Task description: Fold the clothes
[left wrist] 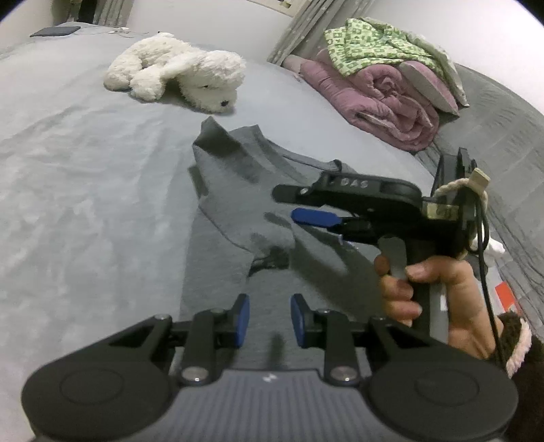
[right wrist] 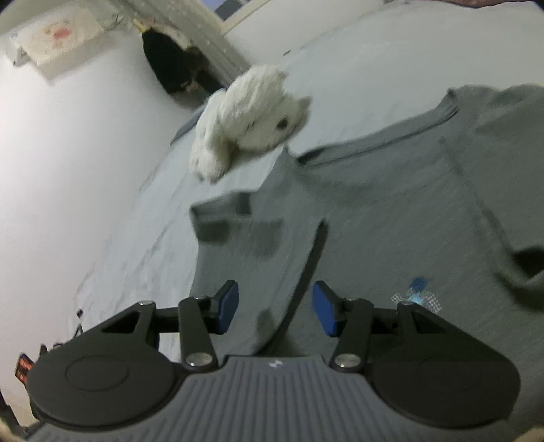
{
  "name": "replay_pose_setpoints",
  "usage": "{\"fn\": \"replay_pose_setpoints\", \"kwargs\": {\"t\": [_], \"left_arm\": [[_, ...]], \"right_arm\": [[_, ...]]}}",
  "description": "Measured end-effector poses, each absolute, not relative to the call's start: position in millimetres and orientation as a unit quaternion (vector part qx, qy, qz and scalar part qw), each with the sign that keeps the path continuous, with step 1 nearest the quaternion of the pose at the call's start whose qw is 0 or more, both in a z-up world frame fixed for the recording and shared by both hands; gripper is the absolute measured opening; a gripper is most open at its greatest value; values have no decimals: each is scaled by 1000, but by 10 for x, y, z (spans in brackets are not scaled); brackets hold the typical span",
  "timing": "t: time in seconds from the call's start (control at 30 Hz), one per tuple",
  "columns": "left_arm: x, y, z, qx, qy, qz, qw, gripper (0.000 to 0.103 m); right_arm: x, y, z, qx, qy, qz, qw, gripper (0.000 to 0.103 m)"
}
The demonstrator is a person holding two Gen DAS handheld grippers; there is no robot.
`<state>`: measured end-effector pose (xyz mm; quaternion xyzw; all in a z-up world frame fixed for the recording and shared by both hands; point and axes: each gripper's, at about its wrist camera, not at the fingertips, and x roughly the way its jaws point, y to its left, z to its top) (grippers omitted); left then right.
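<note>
A grey T-shirt lies spread on the grey bed sheet, one sleeve folded over its body. My left gripper hovers open just above the shirt's lower part, nothing between its blue pads. The right gripper, held by a hand, reaches in from the right over the shirt's middle. In the right wrist view the right gripper is open, and a raised folded edge of the T-shirt runs down between its fingers, ungripped.
A white plush dog lies beyond the shirt's collar. A rolled pink quilt with a green patterned garment on it sits at the back right. A dark flat device rests far left. A white wall borders the bed.
</note>
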<state>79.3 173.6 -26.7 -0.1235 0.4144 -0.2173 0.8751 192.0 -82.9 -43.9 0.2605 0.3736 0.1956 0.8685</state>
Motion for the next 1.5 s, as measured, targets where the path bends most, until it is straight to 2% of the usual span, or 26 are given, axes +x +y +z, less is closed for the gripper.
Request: {"fn": "replay_pose_setpoints", "kwargs": {"t": [0.07, 0.13, 0.17, 0.2, 0.37, 0.47, 0.87, 0.93, 1.0, 1.1, 1.33, 1.4, 1.5], "left_arm": [[793, 1736, -270, -121, 414, -214, 877, 28], [790, 1735, -271, -117, 414, -209, 878, 30], [789, 1738, -275, -115, 415, -207, 879, 30], [789, 1741, -279, -113, 415, -204, 879, 30], [791, 1754, -296, -96, 421, -189, 882, 32], [790, 1763, -302, -93, 424, -187, 881, 32], [799, 1734, -307, -89, 424, -187, 882, 32], [804, 1740, -308, -89, 424, -186, 882, 32], [811, 1740, -309, -91, 424, -183, 882, 32], [815, 1770, -303, -94, 423, -172, 885, 32], [818, 2049, -251, -123, 410, -105, 898, 32], [828, 2097, -265, -119, 411, -82, 900, 32], [845, 2151, -294, -115, 416, -58, 900, 32]], "right_arm": [[1911, -731, -465, 250, 379, 200, 869, 45], [1899, -733, -460, 250, 383, 203, 865, 33], [1894, -735, -457, 251, 386, 205, 864, 23], [1888, -736, -455, 251, 388, 206, 862, 20], [1860, -742, -442, 253, 400, 214, 854, 25], [1843, -745, -434, 254, 408, 219, 849, 35], [1757, -600, -470, 274, 437, 245, 821, 37], [1765, -541, -456, 269, 435, 248, 823, 33], [1798, -464, -432, 261, 431, 251, 827, 15], [1872, -323, -348, 252, 418, 260, 833, 12], [2291, 419, 57, 230, 399, 342, 819, 12], [2375, 693, 171, 207, 398, 365, 816, 16], [2359, 903, 336, 184, 380, 405, 811, 16]]}}
